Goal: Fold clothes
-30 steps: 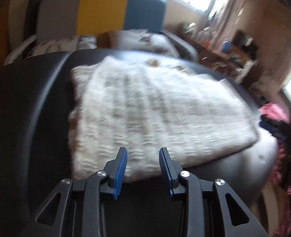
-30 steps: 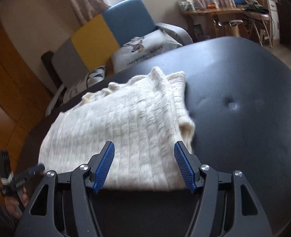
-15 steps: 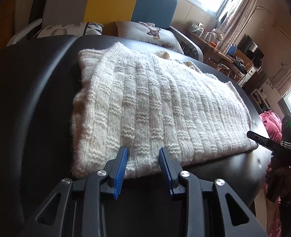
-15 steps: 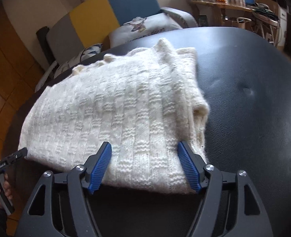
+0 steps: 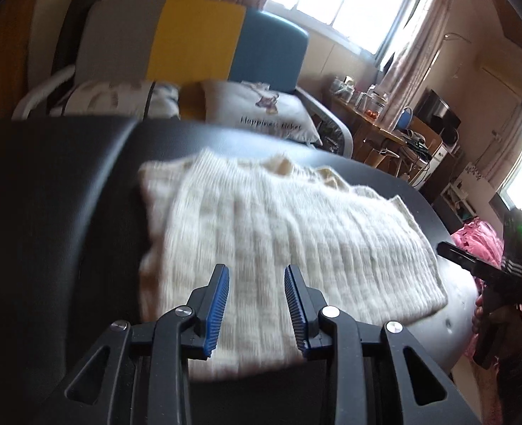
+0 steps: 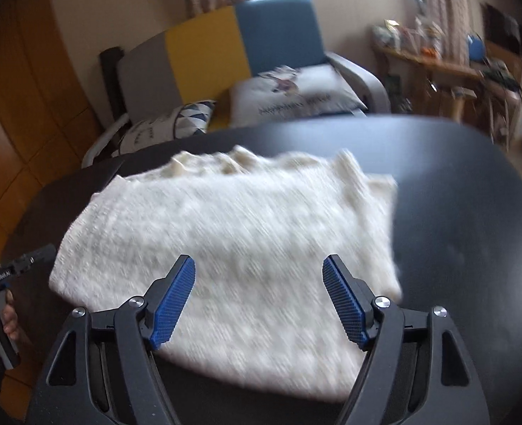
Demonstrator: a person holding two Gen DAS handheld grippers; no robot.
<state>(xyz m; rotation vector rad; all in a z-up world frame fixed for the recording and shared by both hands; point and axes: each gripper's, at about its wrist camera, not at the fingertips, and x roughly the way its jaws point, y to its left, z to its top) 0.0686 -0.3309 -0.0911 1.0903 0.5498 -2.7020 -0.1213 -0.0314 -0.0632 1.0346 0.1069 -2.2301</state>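
Observation:
A cream knitted sweater [image 5: 282,233] lies folded into a rough rectangle on a black padded surface [image 5: 59,212]; it also shows in the right wrist view [image 6: 232,233]. My left gripper [image 5: 256,276] is open and empty, hovering over the sweater's near edge. My right gripper [image 6: 259,269] is open wide and empty, above the sweater's other near edge. Each gripper shows at the edge of the other's view: the right one [image 5: 480,269] and the left one [image 6: 12,272]. Both views are blurred.
Behind the black surface [image 6: 455,212] stands a grey, yellow and blue sofa [image 5: 190,39] with printed cushions [image 5: 261,113]. A cluttered wooden desk [image 5: 385,120] is at the right. Pink clothes [image 5: 480,237] lie beyond the surface's right end.
Both grippers have lifted and tilted up, away from the sweater's edge. The sweater lies as before. Both stay open.

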